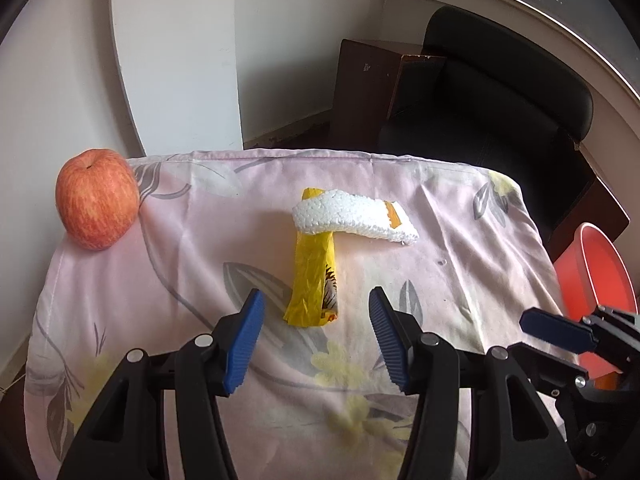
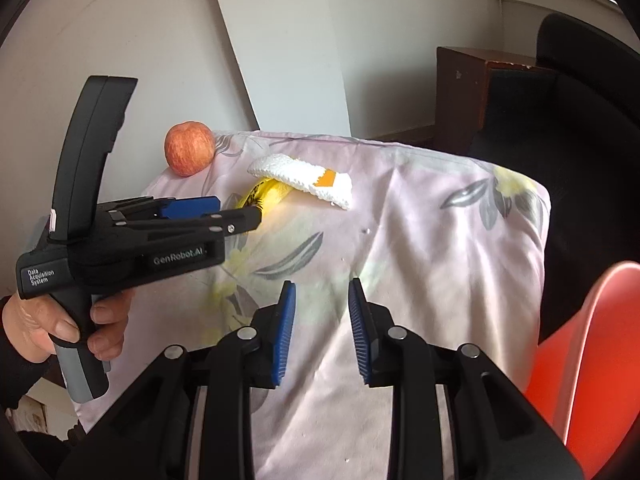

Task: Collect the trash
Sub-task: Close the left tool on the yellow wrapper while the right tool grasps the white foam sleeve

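Foam (image 1: 354, 214) (a white, crumbly strip with an orange patch) lies across the far end of the yellow wrapper (image 1: 314, 276), hiding that end. Past the wrapper's right, a red bin (image 1: 600, 276) is cut off by the frame edge. Left gripper (image 1: 316, 312) hangs just short of the wrapper's near end, fingers wide apart, touching nothing. Right gripper (image 2: 322, 308), further right of the wrapper, has its pads (image 2: 286, 332) slightly apart and empty over the flowered cloth (image 2: 420, 240).
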`<state>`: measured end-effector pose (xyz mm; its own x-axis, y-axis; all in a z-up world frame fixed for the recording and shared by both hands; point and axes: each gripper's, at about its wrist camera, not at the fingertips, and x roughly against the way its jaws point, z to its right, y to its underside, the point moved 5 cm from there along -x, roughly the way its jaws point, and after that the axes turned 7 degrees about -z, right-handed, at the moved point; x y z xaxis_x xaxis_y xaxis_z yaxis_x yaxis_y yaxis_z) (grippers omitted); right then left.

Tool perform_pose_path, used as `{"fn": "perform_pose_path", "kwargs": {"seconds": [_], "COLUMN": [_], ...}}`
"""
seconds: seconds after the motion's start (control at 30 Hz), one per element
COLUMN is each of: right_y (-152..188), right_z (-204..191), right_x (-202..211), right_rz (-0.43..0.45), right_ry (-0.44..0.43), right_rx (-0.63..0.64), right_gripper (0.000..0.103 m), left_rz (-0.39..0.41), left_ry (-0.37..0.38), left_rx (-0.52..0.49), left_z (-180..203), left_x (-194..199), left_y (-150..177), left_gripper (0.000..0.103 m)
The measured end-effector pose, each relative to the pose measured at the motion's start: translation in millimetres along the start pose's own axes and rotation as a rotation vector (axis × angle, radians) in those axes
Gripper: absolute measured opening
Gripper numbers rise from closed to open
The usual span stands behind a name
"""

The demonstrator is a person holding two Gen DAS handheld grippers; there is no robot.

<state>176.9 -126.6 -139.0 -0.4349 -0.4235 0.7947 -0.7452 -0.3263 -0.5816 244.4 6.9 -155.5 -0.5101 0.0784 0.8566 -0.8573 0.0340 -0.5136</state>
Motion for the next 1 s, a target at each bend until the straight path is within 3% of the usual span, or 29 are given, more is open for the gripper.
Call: {"fn": "perform_pose_path", "kwargs": {"seconds": [0.03,0.07,0.17,0.27,0.43,0.77,0.93,1.0], "right_y": [-4.9,-10.8,-24.9,-38.1,-58.6,-81.9,-86.2,-86.9], "right_z": [-1.4,-3.0,-8.4,-12.0,-19.8,-49.1,-52.7,-50.4], "right_x": [-3.6,-8.4,-22.2,-33.6,-55.0,-89.1,-92.4,-90.7], "right_rz": [-0.003,-0.008,-0.025,-0.025,-0.038,-0.04,-0.007,0.0], "right_ry": [0.001,0.002,0.015,0.037,0.052,0.089,0.115,0.118], "right_rx": [0.02,0.042,0.105,0.152,0.217,0.411,0.439,0.417], "right_gripper": [0.027,0.027,0.028,0.044,0.044,0.044,0.044,0.029], "left_rz": [-0.011,-0.02,-0.023,-0.028,-0.035,-0.039,-0.028,-0.024], "left_ry": [-0.007,-0.009,0.008,0.038,0.078,0.133,0.145,0.146], "left_rx": [-0.007,-0.008,0.023,0.058,0.109,0.125,0.135,0.14], "left_z": [-0.5,-1.9,-10.7,-19.6,-36.8,-51.1,-53.9,-55.6], "left_x": [-5.4,-10.3,-16.1,-12.9,-1.9,4.5,8.4,10.9], "left_y": [-0.1,0.0,0.7,2.8,10.4,16.1,16.4,18.5], "left_gripper": [0.046,0.034,0.017,0.015,0.015,0.015,0.015,0.015]}}
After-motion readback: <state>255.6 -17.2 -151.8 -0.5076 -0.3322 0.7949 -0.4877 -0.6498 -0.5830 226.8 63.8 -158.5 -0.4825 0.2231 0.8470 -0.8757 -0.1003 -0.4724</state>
